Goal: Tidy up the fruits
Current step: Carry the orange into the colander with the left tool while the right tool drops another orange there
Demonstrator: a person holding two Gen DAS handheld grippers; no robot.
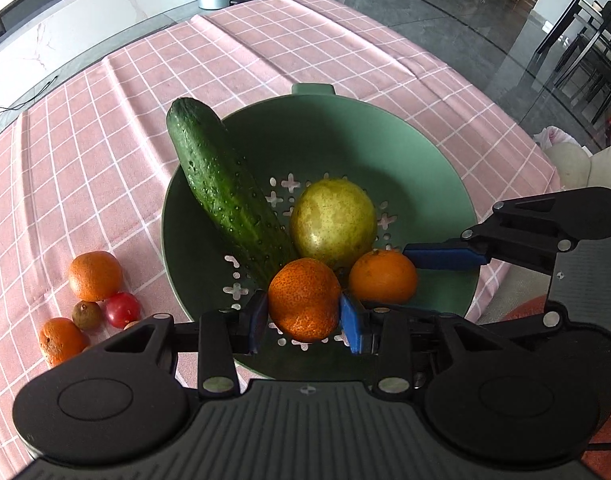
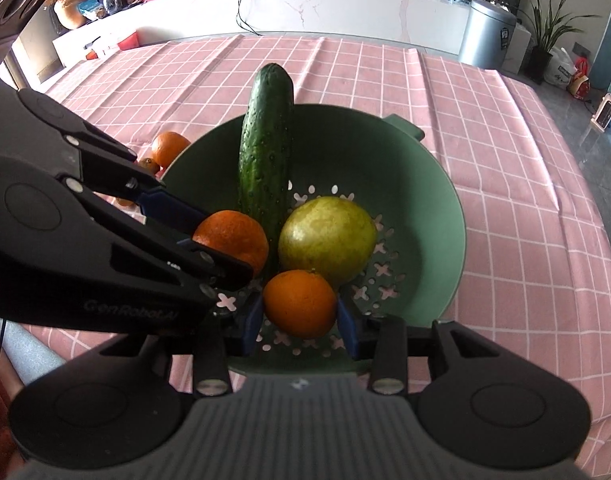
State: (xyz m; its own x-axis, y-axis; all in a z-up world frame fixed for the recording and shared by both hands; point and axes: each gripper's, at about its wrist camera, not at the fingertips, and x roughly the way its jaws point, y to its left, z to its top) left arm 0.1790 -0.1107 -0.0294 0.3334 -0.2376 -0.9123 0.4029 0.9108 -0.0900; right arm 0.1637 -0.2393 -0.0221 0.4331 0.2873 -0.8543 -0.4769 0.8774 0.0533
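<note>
A green colander (image 1: 385,144) (image 2: 425,200) stands on the pink checked cloth. A cucumber (image 1: 221,184) (image 2: 265,148) leans on its rim and a yellow-green pear (image 1: 333,220) (image 2: 327,240) lies inside. My left gripper (image 1: 303,314) is shut on a mandarin (image 1: 304,299) (image 2: 233,240) just above the colander's floor. My right gripper (image 2: 301,322) is shut on a second mandarin (image 2: 300,304) (image 1: 382,276) beside it, in front of the pear. The right gripper also shows in the left wrist view (image 1: 445,258).
Left of the colander on the cloth lie two mandarins (image 1: 95,275) (image 1: 61,340), a cherry tomato (image 1: 122,310) and a small brownish-green fruit (image 1: 86,315). A grey bin (image 2: 487,36) and a white counter (image 2: 345,4) stand beyond the table's far edge.
</note>
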